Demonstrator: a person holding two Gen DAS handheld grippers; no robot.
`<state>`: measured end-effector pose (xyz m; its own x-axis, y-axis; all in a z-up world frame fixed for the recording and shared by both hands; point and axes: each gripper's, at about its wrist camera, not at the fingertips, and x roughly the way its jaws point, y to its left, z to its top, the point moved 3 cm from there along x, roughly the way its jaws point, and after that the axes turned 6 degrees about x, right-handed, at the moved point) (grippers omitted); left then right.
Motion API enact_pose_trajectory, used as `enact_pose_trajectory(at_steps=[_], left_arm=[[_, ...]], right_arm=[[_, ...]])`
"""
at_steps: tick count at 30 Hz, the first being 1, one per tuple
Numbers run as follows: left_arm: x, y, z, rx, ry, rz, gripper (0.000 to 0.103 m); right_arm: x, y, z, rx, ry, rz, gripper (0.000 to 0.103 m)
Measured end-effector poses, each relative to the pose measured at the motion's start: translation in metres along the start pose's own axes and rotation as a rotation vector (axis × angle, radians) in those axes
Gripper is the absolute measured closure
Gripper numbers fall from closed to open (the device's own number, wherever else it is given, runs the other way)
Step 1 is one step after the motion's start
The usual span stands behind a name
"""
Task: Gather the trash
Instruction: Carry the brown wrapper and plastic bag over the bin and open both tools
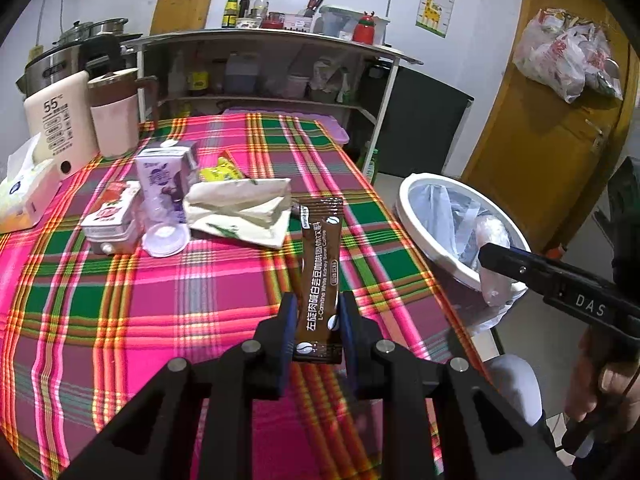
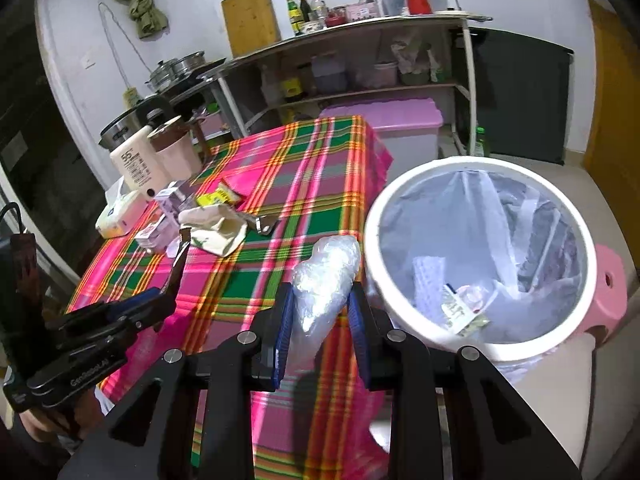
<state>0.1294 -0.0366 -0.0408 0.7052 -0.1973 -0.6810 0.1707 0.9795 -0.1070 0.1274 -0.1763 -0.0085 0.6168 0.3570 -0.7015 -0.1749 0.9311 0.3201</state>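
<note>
The left tool (image 1: 316, 312) is nipped nearly closed on the lower end of a brown coffee sachet (image 1: 320, 268), which stands up over the plaid bench (image 1: 160, 320), while the right tool (image 2: 320, 312) pinches a crumpled clear plastic wrapper (image 2: 326, 280) just beside the rim of the white lined trash bin (image 2: 374, 216) at the bench's edge. To do this step well, I judge each piece should be carried fully over the bin's mouth before the grip is let go, since the light wrapper could catch on the rim or drift to the floor. More litter, a purple drink carton (image 1: 160, 178) and a yellow packet (image 1: 220, 170), waits on the bench.
</note>
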Motion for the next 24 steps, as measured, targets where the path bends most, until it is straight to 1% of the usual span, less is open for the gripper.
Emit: enact_pose_trajectory(at_steps=[11,24], left_arm=[[0.013,-0.038,0.019,0.061,-0.004,-0.054,0.080],[0.038,-0.080,0.041,0.129,0.001,-0.125,0.080]], right_arm=[[-0.015,-0.034,0.008,0.055,-0.040,-0.050,0.075],[-0.028,-0.079,0.012,0.127,-0.070,-0.117,0.075]])
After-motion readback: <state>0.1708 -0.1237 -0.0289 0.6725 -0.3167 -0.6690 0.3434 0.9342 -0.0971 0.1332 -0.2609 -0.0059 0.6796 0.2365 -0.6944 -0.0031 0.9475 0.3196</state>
